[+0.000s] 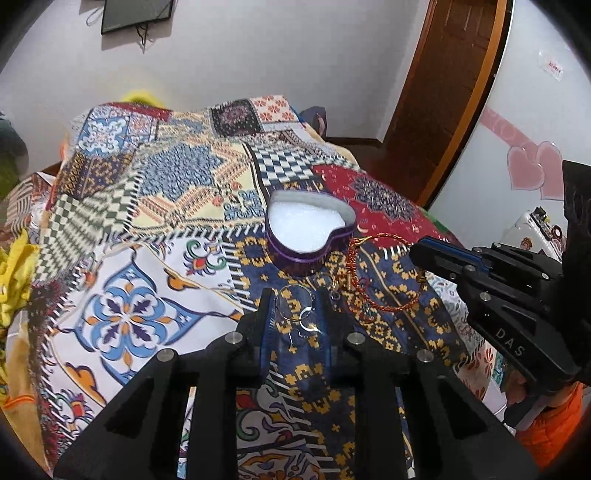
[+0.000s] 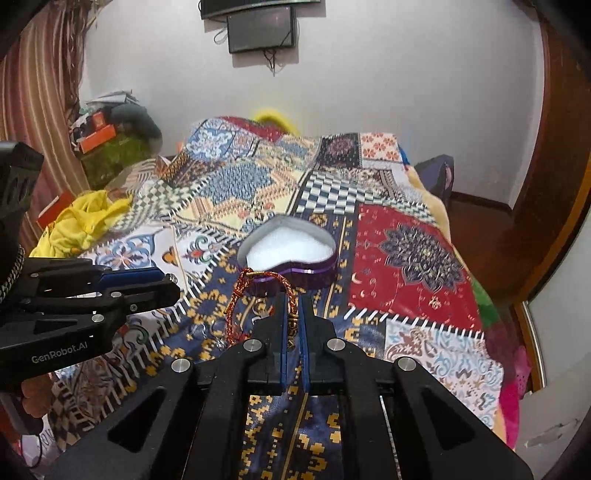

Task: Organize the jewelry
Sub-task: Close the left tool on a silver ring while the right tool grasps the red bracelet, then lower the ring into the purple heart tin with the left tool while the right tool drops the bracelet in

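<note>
A purple heart-shaped box [image 1: 295,255] with a white lining lies open on the patchwork blanket. Just short of it, my left gripper [image 1: 295,306] is shut on thin hoop earrings [image 1: 293,303], which span the narrow gap between its fingers above the blanket. In the right wrist view, my right gripper [image 2: 293,310] is shut on the gold clasp of a red-and-gold twisted bracelet [image 2: 236,295]. The bracelet's loop arches over the fingertips and hangs down to the left, in front of the box [image 2: 317,271]. Each gripper shows in the other's view: the right gripper [image 1: 416,253] with the bracelet [image 1: 349,258], and the left gripper [image 2: 171,286].
The patchwork blanket [image 2: 406,258] covers a bed. A yellow cloth [image 2: 81,221] lies at its left edge, with clutter [image 2: 99,136] behind it. A wooden door frame [image 1: 443,92] stands at the right and a dark screen [image 2: 262,33] hangs on the far wall.
</note>
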`<state>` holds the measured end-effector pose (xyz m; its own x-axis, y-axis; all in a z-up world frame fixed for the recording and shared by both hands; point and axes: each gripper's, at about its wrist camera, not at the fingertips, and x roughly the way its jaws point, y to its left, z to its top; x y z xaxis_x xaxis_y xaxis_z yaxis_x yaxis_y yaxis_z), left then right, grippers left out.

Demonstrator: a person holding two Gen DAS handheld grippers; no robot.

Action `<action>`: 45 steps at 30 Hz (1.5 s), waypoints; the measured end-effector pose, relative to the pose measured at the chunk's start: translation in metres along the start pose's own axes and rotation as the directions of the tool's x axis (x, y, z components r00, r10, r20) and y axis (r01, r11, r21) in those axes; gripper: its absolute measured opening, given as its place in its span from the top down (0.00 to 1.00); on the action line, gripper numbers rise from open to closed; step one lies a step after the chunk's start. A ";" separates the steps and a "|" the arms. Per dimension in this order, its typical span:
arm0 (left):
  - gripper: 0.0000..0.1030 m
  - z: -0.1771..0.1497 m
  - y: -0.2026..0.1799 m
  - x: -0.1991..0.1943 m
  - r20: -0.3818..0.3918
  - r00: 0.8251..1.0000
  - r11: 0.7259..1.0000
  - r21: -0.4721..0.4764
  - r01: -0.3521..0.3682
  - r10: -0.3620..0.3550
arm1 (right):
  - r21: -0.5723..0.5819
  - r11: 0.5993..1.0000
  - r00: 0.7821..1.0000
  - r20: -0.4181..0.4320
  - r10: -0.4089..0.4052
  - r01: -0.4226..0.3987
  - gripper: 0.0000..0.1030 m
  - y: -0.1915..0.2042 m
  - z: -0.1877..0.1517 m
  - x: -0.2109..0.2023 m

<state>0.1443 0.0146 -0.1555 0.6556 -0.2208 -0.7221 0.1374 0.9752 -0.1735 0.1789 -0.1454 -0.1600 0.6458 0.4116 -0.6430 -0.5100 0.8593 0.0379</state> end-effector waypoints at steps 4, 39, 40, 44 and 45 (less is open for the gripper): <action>0.80 0.008 -0.001 -0.008 0.027 1.000 1.000 -0.004 -0.003 0.004 | 0.007 1.000 0.999 0.032 -0.004 0.004 0.95 0.001 0.008 -0.005; 0.80 0.074 0.016 0.079 -0.029 1.000 1.000 -0.019 0.007 -0.008 | 0.013 0.994 0.993 -0.047 0.110 -0.109 0.95 -0.026 0.052 0.087; 0.80 0.074 0.018 0.083 -0.038 0.999 1.000 -0.024 0.016 -0.017 | 0.008 0.994 0.993 -0.052 0.109 -0.109 0.95 -0.027 0.052 0.089; 0.80 0.074 0.015 0.092 -0.065 0.997 0.999 -0.018 0.036 -0.037 | 0.005 0.994 0.992 -0.062 0.111 -0.111 0.95 -0.032 0.050 0.089; 0.80 0.074 0.012 0.094 -0.070 0.997 0.999 -0.009 0.036 -0.037 | 0.000 0.995 0.993 -0.058 0.104 -0.105 0.95 -0.033 0.049 0.086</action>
<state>0.2629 0.0070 -0.1761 0.5964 -0.2570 -0.7605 0.1544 0.9664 -0.2055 0.2791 -0.1233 -0.1793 0.5547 0.4807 -0.6792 -0.5746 0.8116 0.1052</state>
